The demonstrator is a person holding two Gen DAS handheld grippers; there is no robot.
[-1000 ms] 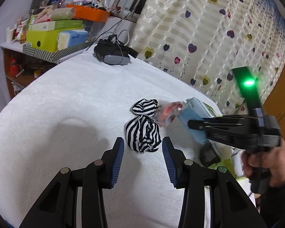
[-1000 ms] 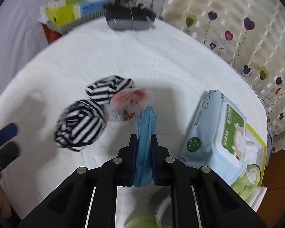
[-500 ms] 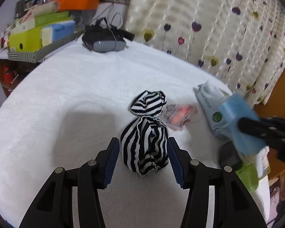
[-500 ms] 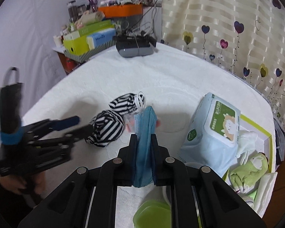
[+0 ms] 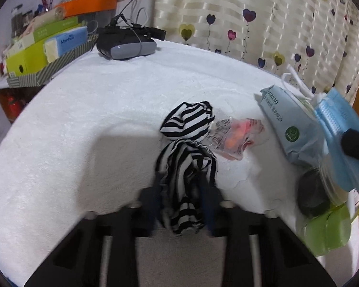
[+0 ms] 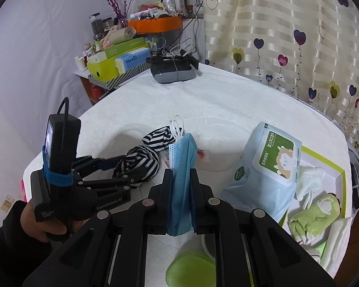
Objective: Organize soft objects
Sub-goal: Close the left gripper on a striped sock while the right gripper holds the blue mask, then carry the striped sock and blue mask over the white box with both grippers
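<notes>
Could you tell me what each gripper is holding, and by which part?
Right gripper: blue face mask, pinched mid-body. Left gripper: nearer striped sock, clamped around its middle.

Matte black plastic throughout on the left gripper (image 6: 124, 167) and the right gripper (image 6: 181, 184): angular, hollowed-out linkage arms narrowing to two flat fingers, with dark blue pads (image 6: 107, 162) on the inner faces. Round silver screws (image 6: 146, 201) at the pivots. Tall black box (image 6: 59, 143) with a lit screen on its narrow face, lashed on by a blue band (image 6: 57, 179) around its lower end. Thin black cable (image 6: 65, 106) looping out of the box's top. White lettering "GenRobot.AI" (image 6: 112, 203) right of the box, below band level. Beneath the box, brownish skin of the left hand (image 6: 43, 224) and a dark sleeve (image 6: 2, 241).
</notes>
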